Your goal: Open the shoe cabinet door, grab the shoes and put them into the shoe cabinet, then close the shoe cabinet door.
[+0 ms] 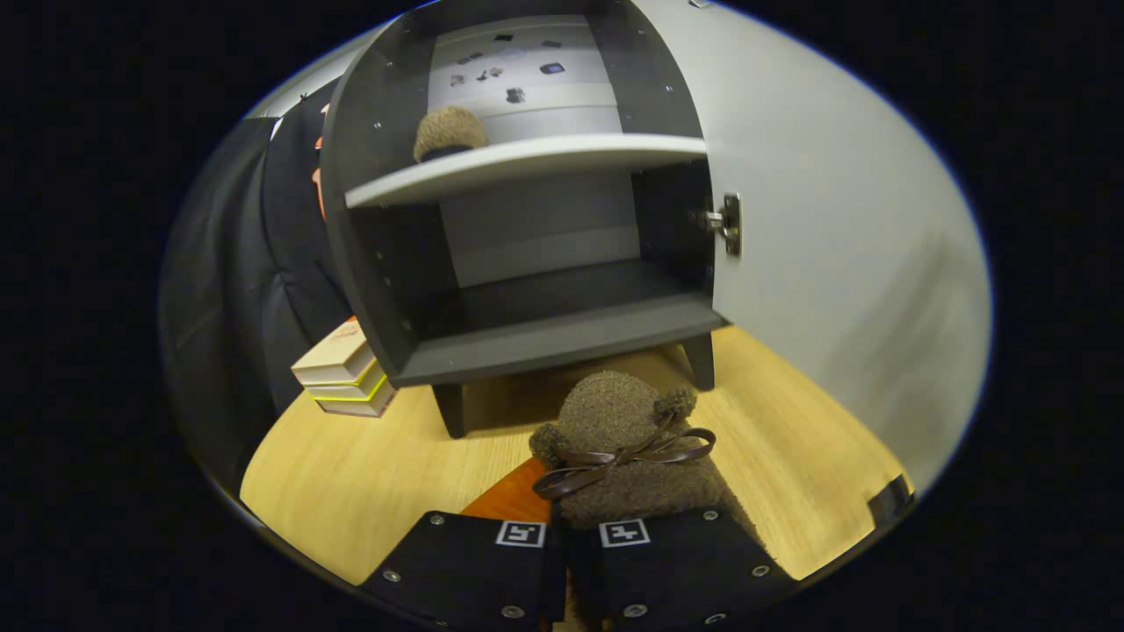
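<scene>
I had the claw (575, 527) clamped on a brown fuzzy shoe (628, 448), held above the desk (351, 465) just before the open cabinet (527, 263). Its mate (450, 132) sat on the upper shelf (527, 162).

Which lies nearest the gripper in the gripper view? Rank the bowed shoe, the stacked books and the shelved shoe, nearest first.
1. Brown fuzzy shoe with leather bow: held between the fingers of the gripper.
2. Stack of books: left of the cabinet's foot.
3. Second brown fuzzy shoe: on the cabinet's upper white shelf, farthest.
</scene>
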Available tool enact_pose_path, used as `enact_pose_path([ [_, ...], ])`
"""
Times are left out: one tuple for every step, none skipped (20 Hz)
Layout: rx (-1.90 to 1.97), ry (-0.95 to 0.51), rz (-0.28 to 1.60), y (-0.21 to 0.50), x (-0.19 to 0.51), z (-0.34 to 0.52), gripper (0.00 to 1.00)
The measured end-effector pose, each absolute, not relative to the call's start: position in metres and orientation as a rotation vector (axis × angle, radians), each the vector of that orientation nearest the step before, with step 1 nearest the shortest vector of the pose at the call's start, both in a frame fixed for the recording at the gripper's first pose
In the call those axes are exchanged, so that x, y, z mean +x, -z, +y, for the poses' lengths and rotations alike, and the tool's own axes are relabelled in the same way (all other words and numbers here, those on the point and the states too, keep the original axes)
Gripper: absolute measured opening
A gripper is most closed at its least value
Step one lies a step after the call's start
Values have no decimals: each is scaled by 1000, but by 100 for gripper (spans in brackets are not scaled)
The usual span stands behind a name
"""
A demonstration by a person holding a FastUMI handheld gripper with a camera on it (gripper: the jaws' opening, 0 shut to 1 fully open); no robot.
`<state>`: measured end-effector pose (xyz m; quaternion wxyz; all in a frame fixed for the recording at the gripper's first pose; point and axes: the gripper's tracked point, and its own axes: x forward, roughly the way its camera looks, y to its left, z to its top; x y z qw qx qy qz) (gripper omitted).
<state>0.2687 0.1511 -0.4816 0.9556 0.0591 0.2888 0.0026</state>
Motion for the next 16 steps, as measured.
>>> enact_pose_path([
  [118,-10,580,465,269,151,8],
  [121,-15,576,448,270,150,8],
  [124,-18,572,429,270,149,8],
  [114,-19,565,412,271,146,8],
  [102,-15,554,397,273,142,8],
  [98,-15,539,380,275,139,8],
  [101,-15,526,365,276,137,8],
  [107,-13,513,350,279,135,8],
  [110,-14,499,338,282,133,8],
  [106,-14,485,326,285,131,8],
  [102,-14,468,316,288,128,8],
  [103,-15,450,304,292,126,8],
  [106,-16,443,296,296,127,8],
  [109,-20,441,288,301,128,8],
  [107,-27,438,281,306,132,8],
  [101,-33,433,274,312,135,8],
])
